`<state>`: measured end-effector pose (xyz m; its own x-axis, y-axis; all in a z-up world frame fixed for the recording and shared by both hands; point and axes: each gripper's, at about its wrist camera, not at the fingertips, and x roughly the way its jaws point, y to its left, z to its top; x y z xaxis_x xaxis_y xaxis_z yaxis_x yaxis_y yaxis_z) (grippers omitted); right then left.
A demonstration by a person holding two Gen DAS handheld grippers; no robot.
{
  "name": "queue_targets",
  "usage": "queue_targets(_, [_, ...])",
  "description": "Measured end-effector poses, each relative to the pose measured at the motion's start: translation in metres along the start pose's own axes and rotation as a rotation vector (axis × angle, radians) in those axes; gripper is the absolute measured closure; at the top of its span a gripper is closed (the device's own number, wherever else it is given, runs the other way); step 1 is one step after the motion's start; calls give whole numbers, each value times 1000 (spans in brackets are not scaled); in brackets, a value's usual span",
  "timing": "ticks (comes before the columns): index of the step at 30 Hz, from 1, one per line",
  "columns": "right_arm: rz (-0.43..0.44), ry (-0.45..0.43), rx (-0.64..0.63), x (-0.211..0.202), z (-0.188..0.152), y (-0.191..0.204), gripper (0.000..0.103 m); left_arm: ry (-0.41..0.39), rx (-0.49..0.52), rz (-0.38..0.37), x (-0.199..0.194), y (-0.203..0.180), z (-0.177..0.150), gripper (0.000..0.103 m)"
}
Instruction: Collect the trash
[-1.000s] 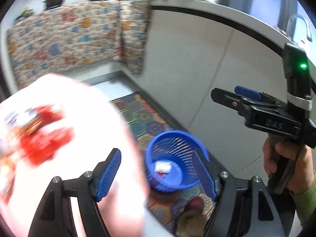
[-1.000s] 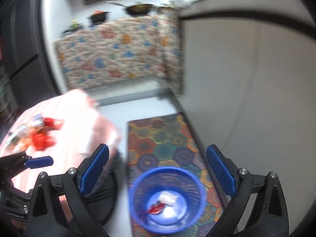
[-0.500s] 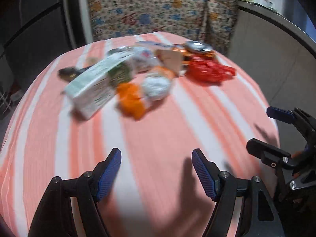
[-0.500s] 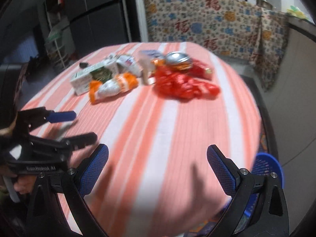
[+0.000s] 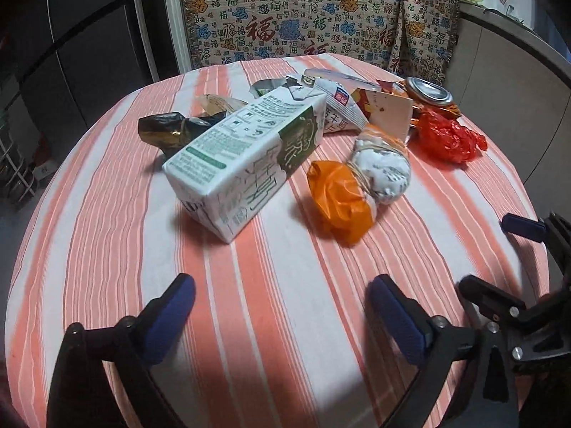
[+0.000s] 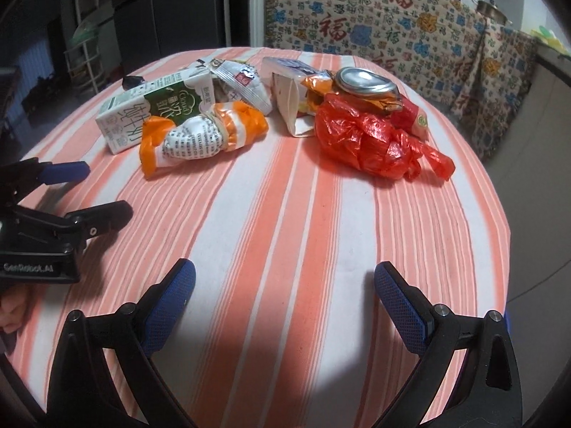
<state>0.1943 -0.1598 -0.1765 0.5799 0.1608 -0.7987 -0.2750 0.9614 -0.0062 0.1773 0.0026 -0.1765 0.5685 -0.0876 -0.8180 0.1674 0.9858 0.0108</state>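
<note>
A pile of trash lies on a round table with an orange-striped cloth [image 5: 249, 321]. It holds a white and green milk carton [image 5: 246, 153] [image 6: 153, 110], an orange and white wrapper bundle [image 5: 360, 182] [image 6: 203, 135], a red plastic bag [image 5: 446, 137] [image 6: 371, 142], a crushed can [image 5: 428, 94] [image 6: 364, 80] and a black wrapper [image 5: 164, 130]. My left gripper [image 5: 280, 285] [image 6: 103, 190] hangs over bare cloth short of the carton, its jaws opening with nothing between them. My right gripper [image 6: 284, 269] [image 5: 492, 253] stands open and empty, short of the red bag.
Behind the table a patterned cloth [image 5: 292, 18] covers a counter with pans on top. A dark fridge [image 6: 167, 3] and a wire rack [image 6: 85, 60] stand at the left. The table's right edge drops off beside a grey cabinet wall [image 5: 506, 57].
Both views have swung from the blue basket on the floor up to the table, then come nearer to the trash pile. The left jaws stand wider than before.
</note>
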Motion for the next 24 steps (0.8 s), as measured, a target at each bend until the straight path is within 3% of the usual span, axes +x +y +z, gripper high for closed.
queue_targets(24, [8, 1, 23, -2, -1, -3, 1, -6, -5, 2, 8, 1, 10, 0])
